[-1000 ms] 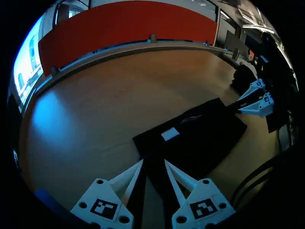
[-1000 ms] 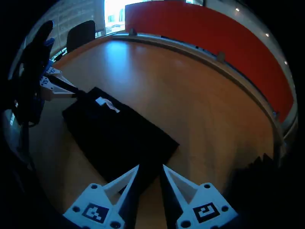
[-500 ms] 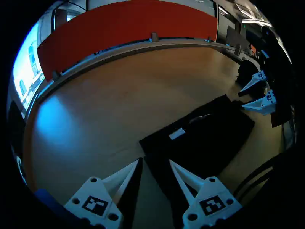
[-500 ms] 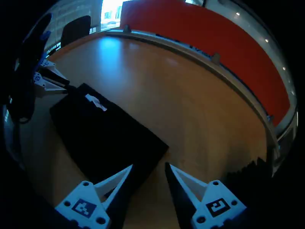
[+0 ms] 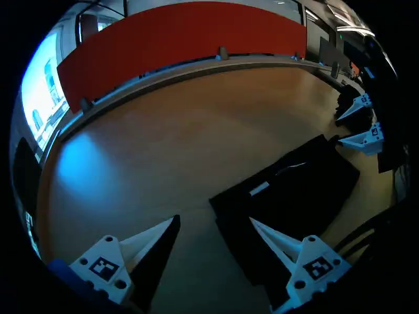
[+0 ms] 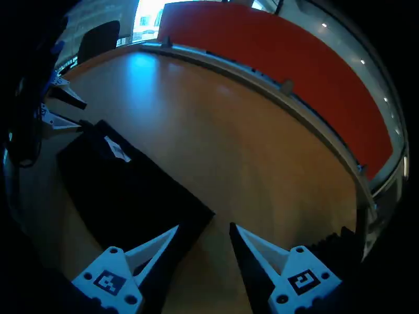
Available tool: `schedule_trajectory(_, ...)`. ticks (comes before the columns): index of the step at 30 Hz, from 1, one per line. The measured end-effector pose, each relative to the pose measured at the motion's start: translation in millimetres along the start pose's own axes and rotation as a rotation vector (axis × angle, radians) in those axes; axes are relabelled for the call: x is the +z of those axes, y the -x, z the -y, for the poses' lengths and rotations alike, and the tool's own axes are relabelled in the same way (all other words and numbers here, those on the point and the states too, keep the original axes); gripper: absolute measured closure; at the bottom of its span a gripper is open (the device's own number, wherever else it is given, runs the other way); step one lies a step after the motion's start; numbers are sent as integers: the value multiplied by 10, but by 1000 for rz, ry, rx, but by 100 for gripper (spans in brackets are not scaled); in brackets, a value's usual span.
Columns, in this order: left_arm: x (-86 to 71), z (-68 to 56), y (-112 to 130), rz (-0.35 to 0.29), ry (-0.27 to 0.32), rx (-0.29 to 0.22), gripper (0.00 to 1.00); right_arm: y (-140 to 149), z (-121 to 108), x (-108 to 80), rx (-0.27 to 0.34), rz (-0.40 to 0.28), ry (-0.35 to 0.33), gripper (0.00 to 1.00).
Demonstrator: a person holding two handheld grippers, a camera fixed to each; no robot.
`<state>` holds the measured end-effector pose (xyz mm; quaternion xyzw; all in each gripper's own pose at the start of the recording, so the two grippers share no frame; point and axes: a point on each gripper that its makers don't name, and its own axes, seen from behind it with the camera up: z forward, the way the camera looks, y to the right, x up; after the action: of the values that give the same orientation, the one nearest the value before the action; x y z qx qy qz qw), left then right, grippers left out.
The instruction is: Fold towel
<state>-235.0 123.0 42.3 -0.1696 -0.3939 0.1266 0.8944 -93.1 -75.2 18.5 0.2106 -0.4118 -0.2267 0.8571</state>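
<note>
Black cloth towel (image 5: 296, 191), seen as a flat rectangle, is laid on the light-brown wooden table (image 5: 157, 146), between the two grippers. A small white label (image 5: 259, 188) is seen on its top face, towards the end nearest the left gripper (image 5: 213, 220).

That gripper is released, with its jaws spread wide. One towel corner is framed just ahead of the gap and nothing is pinched. In the right gripper view the towel (image 6: 120, 188) runs away from the right gripper (image 6: 204, 226). This gripper is also released, and its left finger is seen over the near corner without any clamping.

The towel is judged soft, light and limp, not fragile. Sagging is to be expected once it is lifted, and some sliding on the smooth table (image 6: 235, 146) is likely. It looks already doubled, though layers cannot be counted. Hold is best taken at two corners of one short edge, with every layer caught between the fingers, so that the edge can be carried over flat. A pinch of the top layer alone would probably open it.

A red partition panel (image 5: 183, 36) is seen behind the far table edge.
</note>
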Motion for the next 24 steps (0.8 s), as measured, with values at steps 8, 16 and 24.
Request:
schedule_trajectory(8, -30, 107, -78, -21, -28, -7, 8, -61, -66, -17, -3, -19, 20, 26)
schedule_trajectory(16, -74, 120, -47, -25, -25, -26, 8, -52, -16, -47, 5, -30, 7, 12)
schedule_trajectory(24, -133, 76, -7, -27, -14, -31, 7, 9, 57, -125, 12, -30, -6, 12)
